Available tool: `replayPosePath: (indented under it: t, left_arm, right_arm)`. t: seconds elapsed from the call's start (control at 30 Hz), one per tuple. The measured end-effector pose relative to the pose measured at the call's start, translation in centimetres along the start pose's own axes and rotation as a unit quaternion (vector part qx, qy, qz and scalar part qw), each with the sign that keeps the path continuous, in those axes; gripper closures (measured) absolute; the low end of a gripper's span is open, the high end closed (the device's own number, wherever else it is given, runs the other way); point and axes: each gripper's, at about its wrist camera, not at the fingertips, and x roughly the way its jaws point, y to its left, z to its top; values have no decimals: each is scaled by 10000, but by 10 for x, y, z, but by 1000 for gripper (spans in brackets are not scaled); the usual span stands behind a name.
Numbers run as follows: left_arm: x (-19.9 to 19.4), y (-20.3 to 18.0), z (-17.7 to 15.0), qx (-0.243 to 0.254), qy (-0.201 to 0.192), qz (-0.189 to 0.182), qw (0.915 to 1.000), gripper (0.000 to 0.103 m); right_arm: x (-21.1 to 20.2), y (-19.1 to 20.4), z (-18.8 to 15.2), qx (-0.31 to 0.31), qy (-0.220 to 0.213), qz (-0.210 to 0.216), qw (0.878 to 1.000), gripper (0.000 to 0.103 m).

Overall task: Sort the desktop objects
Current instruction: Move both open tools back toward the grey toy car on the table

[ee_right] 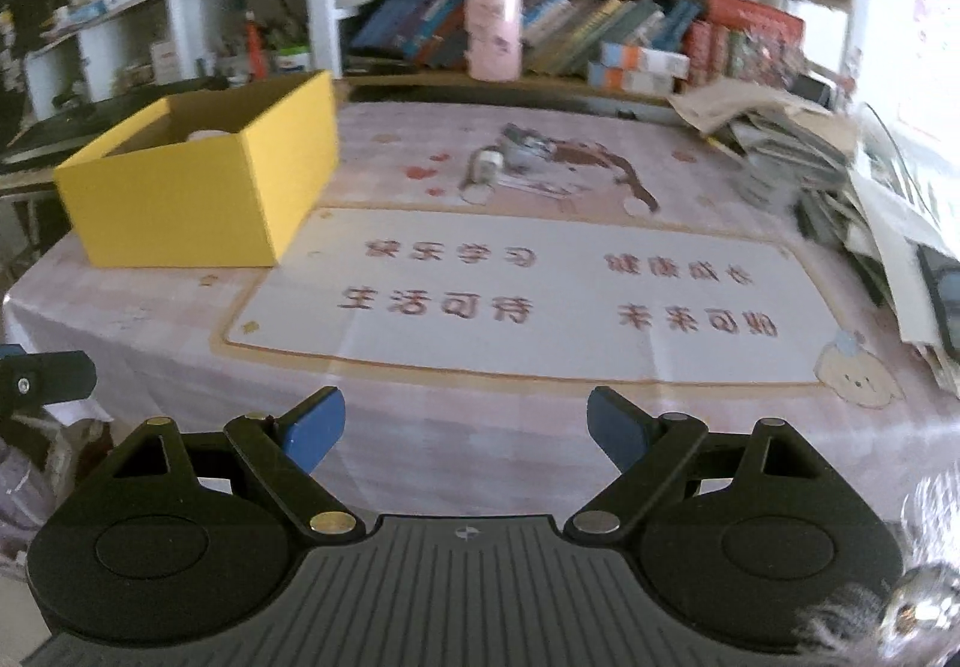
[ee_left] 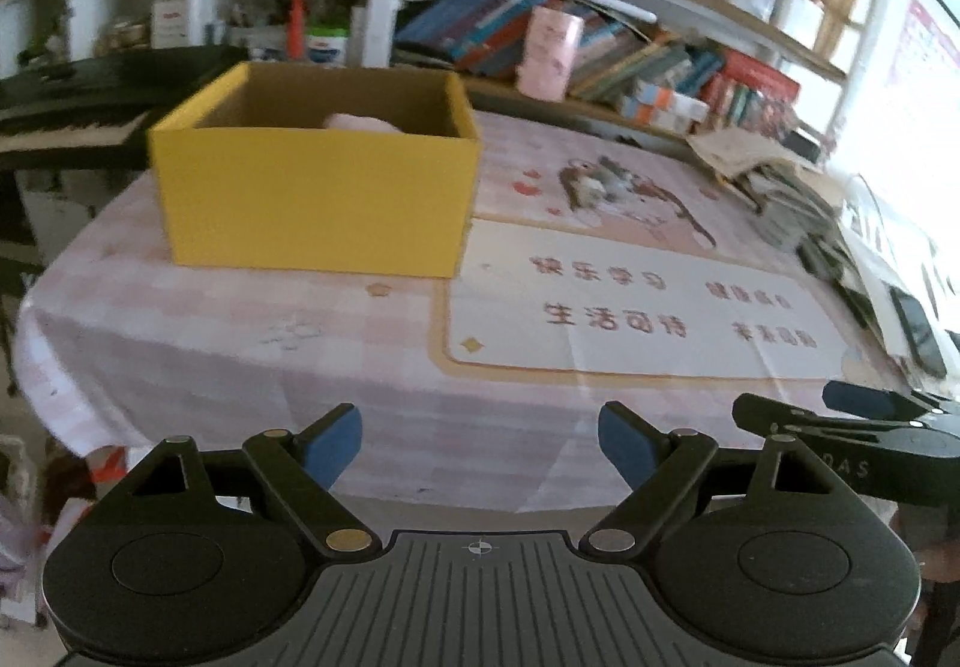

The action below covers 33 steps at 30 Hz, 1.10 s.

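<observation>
- The small clutter (ee_right: pixel 492 169) lies on the mat's cartoon print, upper centre of the right view, upper right of centre in the left view (ee_left: pixel 591 187); too blurred to judge its long axis.
- The yellow box (ee_right: pixel 198 187) sits to its left, something pink inside.
- My right gripper (ee_right: pixel 465 430) looks nearer and faces the clutter squarely; its jaws are spread, empty.
- My left gripper (ee_left: pixel 480 448) is likewise spread and empty, facing the box (ee_left: pixel 312 205).

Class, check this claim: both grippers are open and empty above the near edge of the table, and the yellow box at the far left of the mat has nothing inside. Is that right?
Not quite. The left gripper and right gripper are open and empty, and the yellow box sits far left, but it is not empty: the left wrist view shows a pale pink object inside.
</observation>
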Motion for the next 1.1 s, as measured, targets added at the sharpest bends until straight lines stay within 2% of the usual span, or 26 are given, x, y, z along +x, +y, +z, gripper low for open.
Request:
replayPosePath:
  t: [0.23, 0.5, 1.1]
  left_arm:
    - [28, -35, 15, 336, 158, -386, 9986, 15]
    - [48, -64, 31, 692, 125, -602, 9957, 15]
    - [80, -80, 40, 1073, 275, -808, 9906, 15]
  right_arm:
    - [5, -28, 2, 170, 112, -210, 9996, 16]
    - [15, -47, 18, 164, 37, -352, 9992, 16]
    - [32, -66, 18, 554, 265, -692, 9957, 16]
